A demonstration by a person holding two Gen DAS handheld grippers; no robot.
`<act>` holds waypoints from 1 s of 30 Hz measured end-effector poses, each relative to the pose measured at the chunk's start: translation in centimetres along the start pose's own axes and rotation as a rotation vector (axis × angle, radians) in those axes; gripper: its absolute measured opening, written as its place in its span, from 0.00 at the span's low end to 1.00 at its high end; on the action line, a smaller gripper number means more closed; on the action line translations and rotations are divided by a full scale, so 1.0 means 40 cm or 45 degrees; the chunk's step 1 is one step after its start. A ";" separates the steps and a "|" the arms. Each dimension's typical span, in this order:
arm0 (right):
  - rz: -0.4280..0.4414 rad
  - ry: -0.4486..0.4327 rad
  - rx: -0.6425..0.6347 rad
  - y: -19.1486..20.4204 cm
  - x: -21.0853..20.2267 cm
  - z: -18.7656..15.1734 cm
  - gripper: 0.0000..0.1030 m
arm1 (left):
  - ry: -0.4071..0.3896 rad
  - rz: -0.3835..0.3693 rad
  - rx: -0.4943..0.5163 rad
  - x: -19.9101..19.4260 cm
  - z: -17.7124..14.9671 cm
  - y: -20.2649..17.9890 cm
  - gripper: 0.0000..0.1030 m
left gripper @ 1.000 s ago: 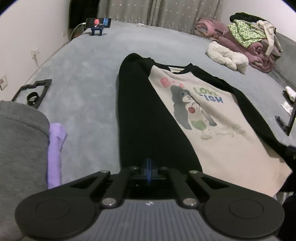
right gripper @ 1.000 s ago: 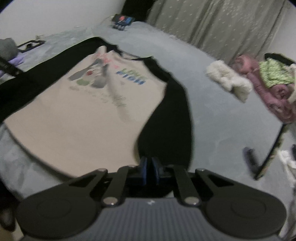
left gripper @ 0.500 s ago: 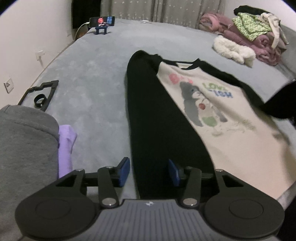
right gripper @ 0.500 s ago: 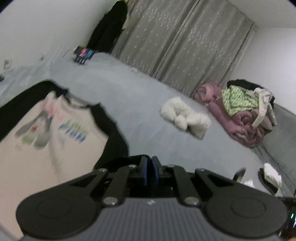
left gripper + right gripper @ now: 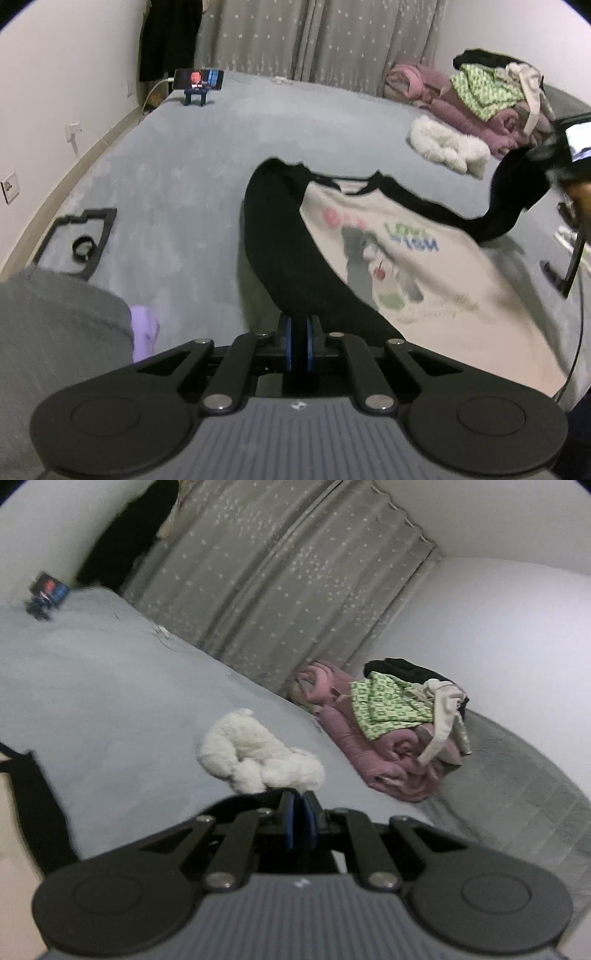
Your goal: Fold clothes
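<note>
A cream shirt (image 5: 406, 266) with black sleeves and a bear print lies face up on the grey bed (image 5: 184, 177). My left gripper (image 5: 299, 347) is shut on the lower end of the shirt's black left sleeve (image 5: 295, 266), close to the bed. The other black sleeve (image 5: 513, 199) hangs lifted off the bed at the right. In the right wrist view my right gripper (image 5: 300, 821) is shut on that sleeve's black cloth (image 5: 255, 799), held high and pointing toward the curtain. Part of the shirt's black shoulder (image 5: 37, 812) shows at the left edge.
A pile of pink and green clothes (image 5: 487, 99) and a white fluffy item (image 5: 447, 147) lie at the far right. A phone on a stand (image 5: 197, 83) sits at the far left. Grey (image 5: 55, 332) and purple (image 5: 144, 332) garments lie near left, beside a black frame (image 5: 79, 240).
My left gripper opened, shifted along the left sleeve, and shut on it again. My right gripper rose, lifting the right sleeve off the bed, and its view swung toward the curtain.
</note>
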State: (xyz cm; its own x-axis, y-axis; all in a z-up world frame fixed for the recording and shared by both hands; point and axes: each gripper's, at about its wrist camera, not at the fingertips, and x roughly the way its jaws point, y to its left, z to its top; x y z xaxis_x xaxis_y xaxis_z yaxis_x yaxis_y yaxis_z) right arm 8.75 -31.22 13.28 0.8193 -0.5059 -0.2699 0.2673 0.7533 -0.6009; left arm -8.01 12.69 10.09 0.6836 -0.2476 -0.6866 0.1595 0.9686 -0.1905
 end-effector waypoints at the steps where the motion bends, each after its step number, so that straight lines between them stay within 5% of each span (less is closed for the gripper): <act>1: -0.011 0.015 -0.029 0.015 0.032 0.003 0.07 | -0.007 -0.007 -0.013 -0.004 0.008 0.002 0.07; 8: -0.089 0.238 -0.172 0.128 0.263 -0.048 0.10 | 0.034 -0.062 -0.036 -0.002 0.005 0.023 0.07; 12: -0.069 0.270 -0.146 0.171 0.278 -0.098 0.47 | 0.063 -0.090 -0.092 0.010 -0.003 0.045 0.08; 15: 0.031 0.245 -0.085 0.188 0.229 -0.122 0.50 | 0.063 -0.086 -0.105 0.011 -0.006 0.048 0.08; 22: 0.579 0.288 0.114 0.208 0.067 -0.141 0.54 | 0.109 -0.099 -0.114 0.037 -0.020 0.043 0.23; 30: 1.138 0.218 0.115 0.311 -0.143 -0.112 0.55 | 0.126 -0.085 -0.083 0.054 -0.036 0.030 0.20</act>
State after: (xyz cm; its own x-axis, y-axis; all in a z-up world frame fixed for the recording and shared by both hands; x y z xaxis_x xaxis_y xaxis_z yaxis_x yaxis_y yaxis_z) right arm 5.10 -20.84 3.98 0.6556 0.2312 -0.7188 -0.3857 0.9209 -0.0556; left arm -7.39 13.29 7.36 0.5989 -0.3158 -0.7359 0.1540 0.9472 -0.2811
